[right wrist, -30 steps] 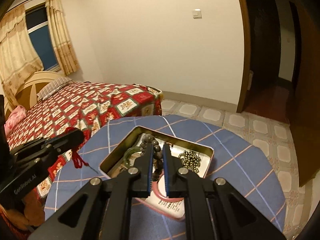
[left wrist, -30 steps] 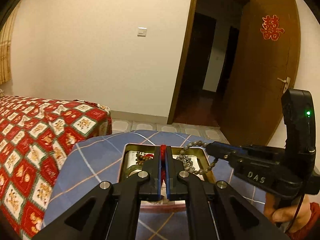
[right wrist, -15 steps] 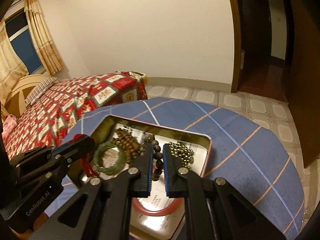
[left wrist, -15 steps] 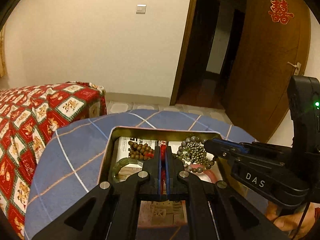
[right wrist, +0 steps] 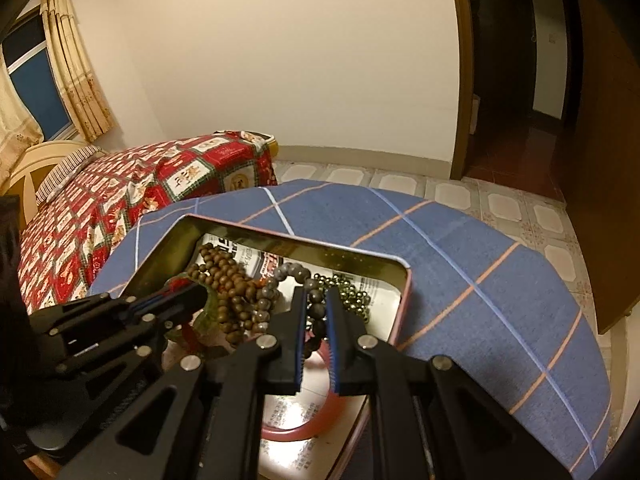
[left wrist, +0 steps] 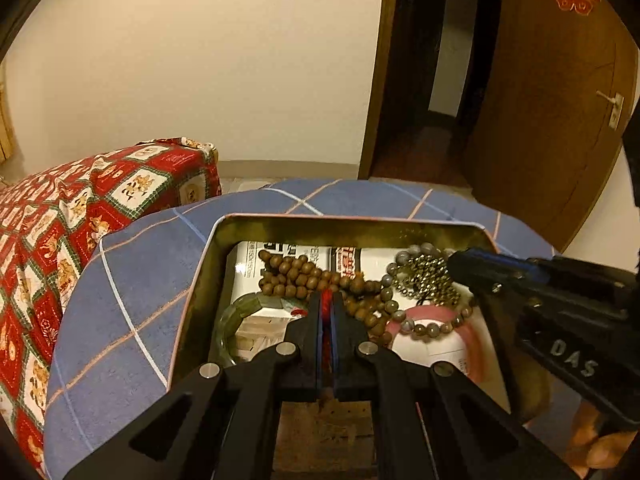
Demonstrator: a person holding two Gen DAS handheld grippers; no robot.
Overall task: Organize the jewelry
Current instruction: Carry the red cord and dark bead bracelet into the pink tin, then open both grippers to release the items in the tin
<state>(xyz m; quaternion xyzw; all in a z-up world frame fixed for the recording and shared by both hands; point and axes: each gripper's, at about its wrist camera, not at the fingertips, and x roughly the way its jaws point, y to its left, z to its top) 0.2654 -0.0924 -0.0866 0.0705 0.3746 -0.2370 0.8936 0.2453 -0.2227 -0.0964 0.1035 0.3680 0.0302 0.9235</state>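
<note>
Jewelry mostly sits in the tin (left wrist: pixel 280 226) mid-table. My left gripper (left wrist: pixel 328 312) pinches a red cord (left wrist: pixel 327 300), my right gripper (right wrist: pixel 316 312) grips grey beads (right wrist: pixel 280 276); both need dropping in.

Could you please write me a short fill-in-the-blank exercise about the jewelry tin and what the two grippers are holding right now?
1. The left gripper is shut on a ____ cord.
2. The right gripper grips the grey bead bracelet over the metal ____.
3. The brown wooden beads lie beside a ____ bangle.
4. The tin sits on a ____ checked tablecloth.

Missing words: red; tin; green; blue
</note>
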